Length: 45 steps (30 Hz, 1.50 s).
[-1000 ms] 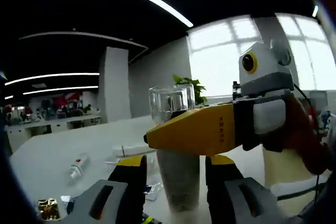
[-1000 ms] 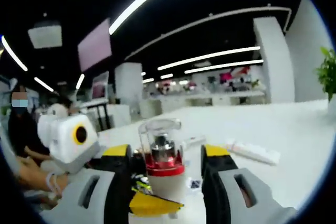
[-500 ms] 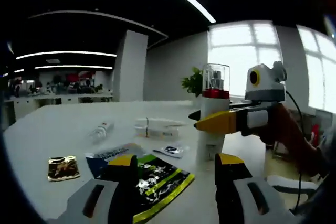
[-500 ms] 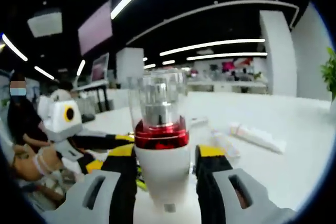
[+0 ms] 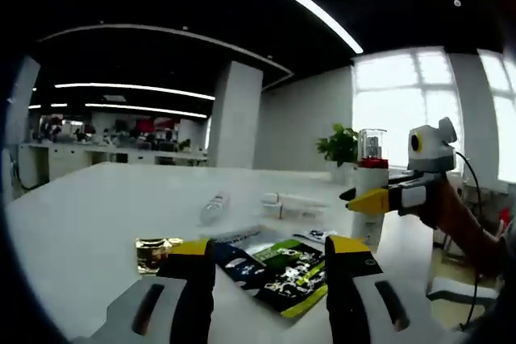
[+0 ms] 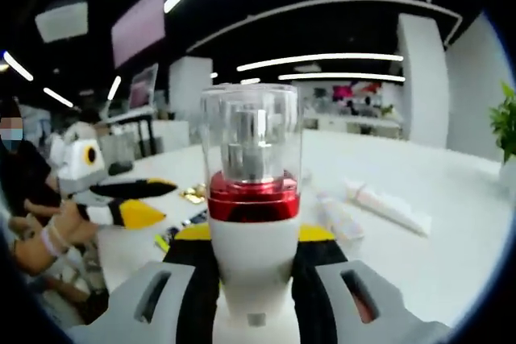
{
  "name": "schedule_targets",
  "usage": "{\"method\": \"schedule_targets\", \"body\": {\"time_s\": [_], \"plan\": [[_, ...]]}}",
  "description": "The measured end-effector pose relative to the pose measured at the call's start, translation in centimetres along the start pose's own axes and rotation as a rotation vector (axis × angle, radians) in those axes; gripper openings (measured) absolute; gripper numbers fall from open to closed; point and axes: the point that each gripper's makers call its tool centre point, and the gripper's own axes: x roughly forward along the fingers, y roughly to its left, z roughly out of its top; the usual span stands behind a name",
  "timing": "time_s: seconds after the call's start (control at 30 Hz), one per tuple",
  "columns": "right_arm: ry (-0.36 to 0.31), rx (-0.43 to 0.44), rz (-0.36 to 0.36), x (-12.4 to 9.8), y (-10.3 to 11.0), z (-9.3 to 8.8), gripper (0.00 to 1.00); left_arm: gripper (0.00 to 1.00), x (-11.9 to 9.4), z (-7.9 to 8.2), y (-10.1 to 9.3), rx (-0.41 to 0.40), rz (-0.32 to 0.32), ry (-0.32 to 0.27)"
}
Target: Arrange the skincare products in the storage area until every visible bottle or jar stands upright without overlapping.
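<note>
Right claw (image 6: 254, 296) clamped on upright pump bottle (image 6: 251, 223); left claw (image 5: 270, 279) wide, empty. Keep bottle vertical, set squarely on counter (image 5: 81, 215), clear of sachets (image 5: 282, 267).

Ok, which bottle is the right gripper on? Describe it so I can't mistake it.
On the white table, past the green-and-black packet, stands a white pump bottle. The right gripper is clamped on its body. Unlike the tubes lying flat nearby, it's upright, with a red collar under a clear cap.
</note>
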Motion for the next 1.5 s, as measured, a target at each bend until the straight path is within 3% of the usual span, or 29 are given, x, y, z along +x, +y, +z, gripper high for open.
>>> {"method": "schedule_targets", "body": {"time_s": [0.2, 0.33, 0.53, 0.57, 0.67, 0.8, 0.83, 0.87, 1.13, 1.27, 1.37, 1.5], "plan": [[-0.06, -0.007, -0.013, -0.6, -0.7, 1.9, 0.32, 0.55, 0.1, 0.3, 0.8, -0.009, 0.037, -0.025], [-0.099, -0.012, -0.039, -0.2, -2.5, 3.6, 0.32, 0.55, 0.1, 0.6, 1.5, 0.001, 0.078, -0.042], [-0.152, -0.012, -0.118, 2.3, -7.2, 5.8, 0.32, 0.56, 0.1, 0.6, 2.1, -0.03, 0.094, -0.041], [-0.157, 0.019, -0.159, 2.7, -8.5, 6.0, 0.32, 0.56, 0.0, 0.6, 2.2, -0.028, 0.1, -0.042], [-0.223, 0.045, -0.199, 3.2, -10.4, 7.3, 0.32, 0.56, -0.3, 0.5, 2.7, 0.037, 0.148, -0.053], [-0.254, 0.074, -0.276, 4.6, -13.9, 8.2, 0.32, 0.57, -0.3, 0.5, 2.9, 0.044, 0.169, -0.055], [-0.255, 0.074, -0.281, 4.8, -14.3, 8.3, 0.32, 0.57, -0.3, 0.5, 2.9, 0.043, 0.169, -0.056], [-0.248, 0.083, -0.327, 5.6, -16.0, 8.1, 0.32, 0.58, -0.2, 0.5, 2.8, 0.04, 0.167, -0.059], [-0.248, 0.075, -0.414, 9.8, -21.0, 8.1, 0.32, 0.67, 0.3, 0.1, 2.6, 0.062, 0.182, -0.05], [-0.212, 0.137, -0.473, 11.8, -24.4, 6.6, 0.32, 0.67, 0.2, 0.2, 2.7, 0.046, 0.178, -0.059], [-0.211, 0.143, -0.496, 12.4, -25.6, 6.3, 0.32, 0.67, 0.2, 0.3, 2.8, 0.036, 0.181, -0.065], [-0.133, 0.06, -0.554, 13.4, -26.9, 5.4, 0.32, 0.67, 0.3, 0.4, 2.9, 0.035, 0.187, -0.062]]}}
